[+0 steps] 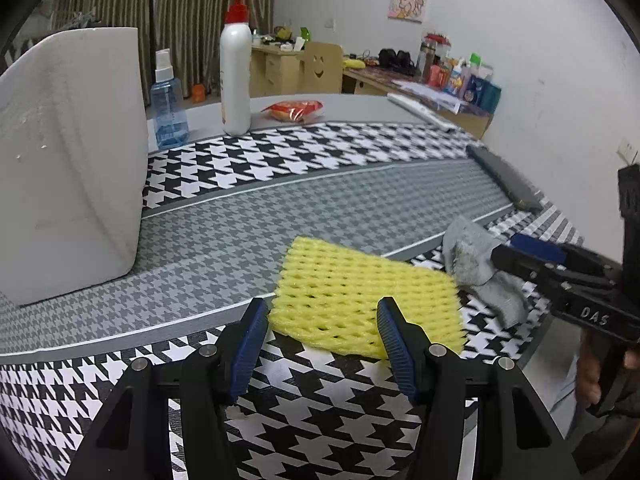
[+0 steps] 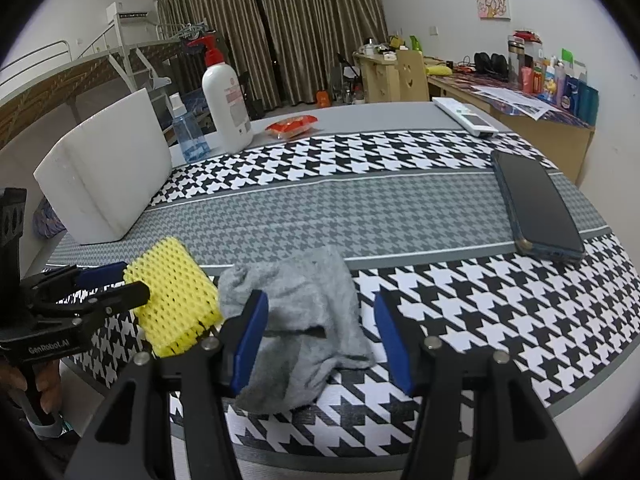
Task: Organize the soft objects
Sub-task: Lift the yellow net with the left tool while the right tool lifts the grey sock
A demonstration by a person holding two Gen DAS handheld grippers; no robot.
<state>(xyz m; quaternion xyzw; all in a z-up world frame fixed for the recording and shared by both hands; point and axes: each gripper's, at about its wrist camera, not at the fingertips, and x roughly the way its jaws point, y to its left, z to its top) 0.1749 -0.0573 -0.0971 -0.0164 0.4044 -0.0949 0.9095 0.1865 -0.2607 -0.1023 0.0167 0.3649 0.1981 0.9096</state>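
Yellow foam net (image 1: 360, 300) lies flat on the houndstooth mat (image 1: 320, 408), near the table's front edge, straddling the border between the black-and-white band and the grey band. Just to its right, touching or nearly touching its edge, a crumpled grey sock (image 2: 304, 312) lies in a loose heap on the black-and-white band.

Left gripper (image 1: 322, 344): jaws apart, blue pads clear of each other. The near edge of the foam net sits in the gap between the fingers, with the right pad over its front corner; pads do not press on it. Nothing held.

Right gripper (image 2: 320, 340): jaws likewise apart. The sock lies between and ahead of the fingers; the left pad overlaps the cloth in view, but whether it touches cannot be told. No grip visible.

A hand (image 2: 36, 380) wraps the left gripper's handle at the lower left of the right wrist view.

Farther out: a white foam block (image 1: 68, 160) stands on the left side of the mat. Behind it, a blue spray bottle (image 1: 170, 116) and a white pump bottle with red top (image 1: 236, 68) stand on the bare grey table. A red snack packet (image 1: 294, 110) lies beyond the mat. A dark phone (image 2: 536, 208) lies on the right, and a white remote (image 2: 464, 116) sits at the far right corner.
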